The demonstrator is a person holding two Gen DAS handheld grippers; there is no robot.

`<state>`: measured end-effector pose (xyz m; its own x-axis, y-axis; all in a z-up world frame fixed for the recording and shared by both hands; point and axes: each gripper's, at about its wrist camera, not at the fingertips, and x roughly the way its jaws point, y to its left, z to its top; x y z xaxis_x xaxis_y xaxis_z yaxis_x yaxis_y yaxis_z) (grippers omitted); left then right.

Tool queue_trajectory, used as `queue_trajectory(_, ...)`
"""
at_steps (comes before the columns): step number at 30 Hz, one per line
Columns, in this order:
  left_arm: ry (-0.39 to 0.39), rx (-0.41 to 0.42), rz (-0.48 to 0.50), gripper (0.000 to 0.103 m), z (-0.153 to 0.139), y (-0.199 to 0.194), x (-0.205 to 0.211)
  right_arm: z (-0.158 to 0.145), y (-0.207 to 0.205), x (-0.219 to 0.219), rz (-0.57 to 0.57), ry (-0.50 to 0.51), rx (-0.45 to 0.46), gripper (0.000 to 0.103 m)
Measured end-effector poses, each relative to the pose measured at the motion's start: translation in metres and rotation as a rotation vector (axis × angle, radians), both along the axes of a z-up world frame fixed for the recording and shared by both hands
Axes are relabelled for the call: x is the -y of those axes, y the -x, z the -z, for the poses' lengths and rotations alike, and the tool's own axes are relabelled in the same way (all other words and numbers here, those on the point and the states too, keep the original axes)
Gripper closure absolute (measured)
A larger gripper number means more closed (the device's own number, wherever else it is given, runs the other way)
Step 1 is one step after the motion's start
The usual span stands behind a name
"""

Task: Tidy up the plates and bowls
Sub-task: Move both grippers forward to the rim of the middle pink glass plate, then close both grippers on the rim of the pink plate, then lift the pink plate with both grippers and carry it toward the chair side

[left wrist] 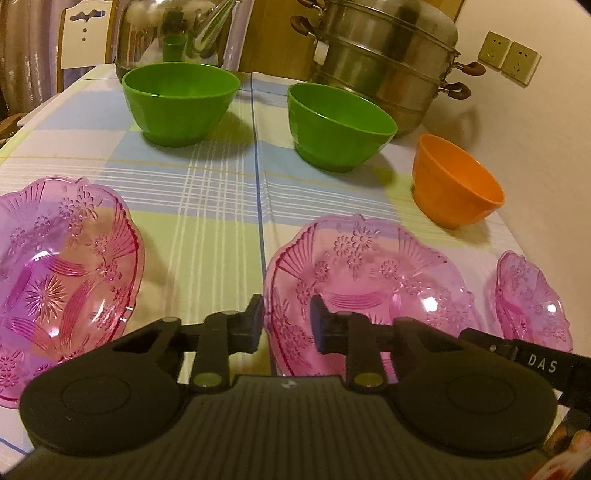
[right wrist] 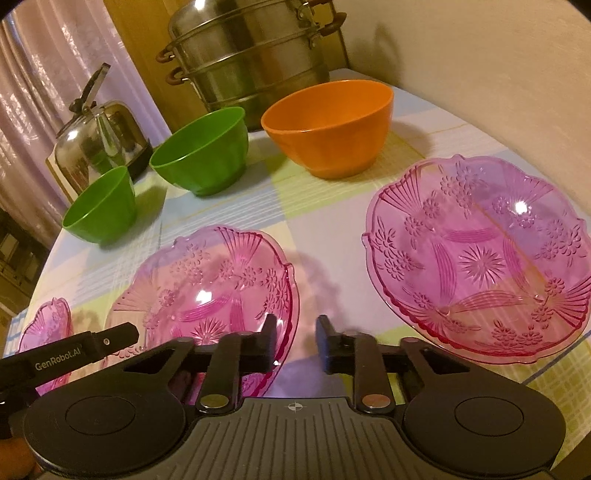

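Three clear pink patterned plates lie in a row on the checked tablecloth. My left gripper (left wrist: 286,321) straddles the left rim of the middle pink plate (left wrist: 369,273), one finger outside and one inside, shut on that rim. My right gripper (right wrist: 297,336) is shut on the same plate (right wrist: 207,288) at its right rim. The left pink plate (left wrist: 62,280) and the right pink plate (right wrist: 480,258) lie untouched on either side. Behind them stand two green bowls (left wrist: 181,99) (left wrist: 336,125) and an orange bowl (left wrist: 454,184), all upright and empty.
A tall steel steamer pot (left wrist: 384,62) and a shiny kettle (right wrist: 99,136) stand at the back of the table. The wall (left wrist: 535,129) runs close along the right side. A chair back (left wrist: 85,33) shows at the far left.
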<state>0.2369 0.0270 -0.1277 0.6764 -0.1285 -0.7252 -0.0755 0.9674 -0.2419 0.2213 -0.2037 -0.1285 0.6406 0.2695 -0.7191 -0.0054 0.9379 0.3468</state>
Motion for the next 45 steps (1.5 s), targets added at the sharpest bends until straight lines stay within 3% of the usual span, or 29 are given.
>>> queue_trajectory(4, 0.0, -0.002, -0.001, 0.088, 0.002, 0.0, -0.003, 0.0, 0.0, -0.004, -0.01, 0.002, -0.002, 0.093)
queue_trajectory(15, 0.003, 0.019, -0.005, 0.093, -0.007, 0.002, -0.007, -0.011, 0.004, -0.006, -0.001, 0.017, 0.021, 0.093)
queue_trajectory(24, -0.011, 0.068, -0.057, 0.093, -0.04, 0.014, -0.031, -0.037, 0.011, -0.027, -0.038, 0.013, 0.083, 0.093)
queue_trajectory(35, -0.063, 0.106, -0.2, 0.093, -0.079, 0.05, -0.109, -0.069, 0.014, -0.099, -0.193, -0.061, 0.141, 0.093)
queue_trajectory(45, -0.063, 0.101, -0.333, 0.093, -0.069, 0.072, -0.183, -0.071, 0.009, -0.185, -0.374, -0.027, 0.173, 0.092)
